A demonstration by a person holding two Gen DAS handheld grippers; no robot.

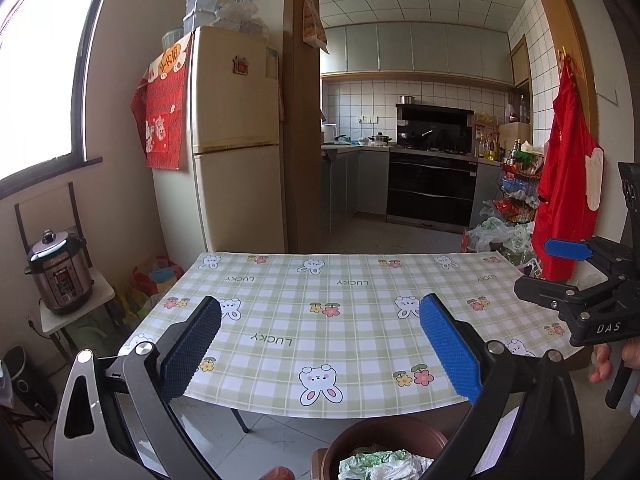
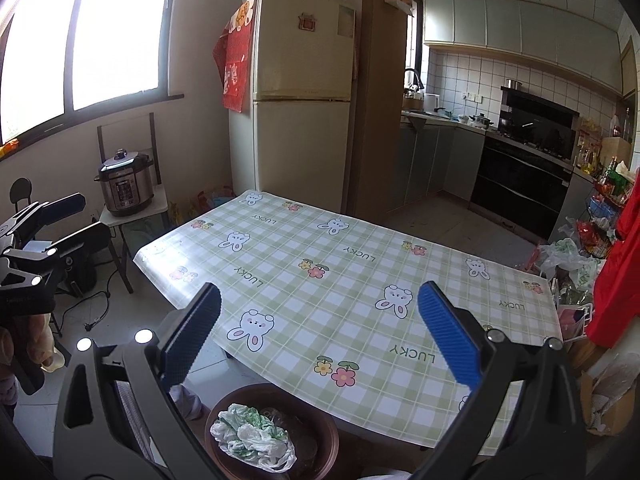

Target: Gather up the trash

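Your left hand-held gripper (image 1: 320, 344) hangs over the near edge of the bench (image 1: 360, 280), its two blue-padded fingers spread wide with nothing between them. Your right hand-held gripper (image 2: 320, 340) does the same in its own view, fingers apart and empty; it also shows at the right edge of the left wrist view (image 1: 560, 272), where its blue pads stand parted.

The bench carries a green checked cloth printed with rabbits, flowers and the word LUCKY, and its top is bare in both views.

The trash, a crumpled white-and-green plastic bag (image 2: 252, 436), lies inside a round brown bin (image 2: 320, 420) at the bottom centre of the right wrist view, just beside the near edge of the bench. In the left wrist view the same bin (image 1: 384, 426) sits at the bottom centre with the bag (image 1: 380, 464) in it.
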